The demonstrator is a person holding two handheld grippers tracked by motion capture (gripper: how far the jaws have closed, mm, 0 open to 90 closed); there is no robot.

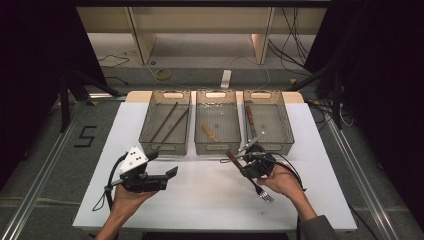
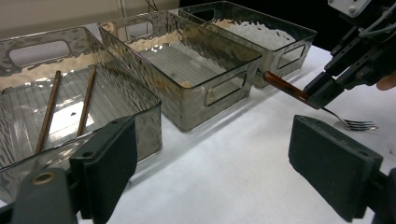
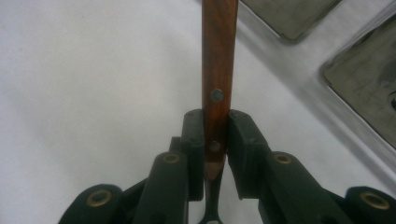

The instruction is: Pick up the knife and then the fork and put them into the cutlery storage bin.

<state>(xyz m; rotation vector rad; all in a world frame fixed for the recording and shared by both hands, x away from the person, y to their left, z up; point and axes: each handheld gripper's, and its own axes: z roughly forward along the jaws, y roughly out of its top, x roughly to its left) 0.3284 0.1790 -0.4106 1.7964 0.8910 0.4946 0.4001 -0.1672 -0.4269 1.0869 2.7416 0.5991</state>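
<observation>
Right gripper (image 1: 246, 159) clenches a fork (image 2: 290, 91) by its wooden handle; left gripper (image 1: 167, 175) gapes empty. Fork may pivot, clipping the middle bin (image 1: 217, 148) at twelve o'clock.

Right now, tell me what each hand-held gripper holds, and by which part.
The right hand-held gripper clamps a fork at the lower end of its wooden handle, near the metal neck. The left hand-held gripper is open and holds nothing.
</observation>
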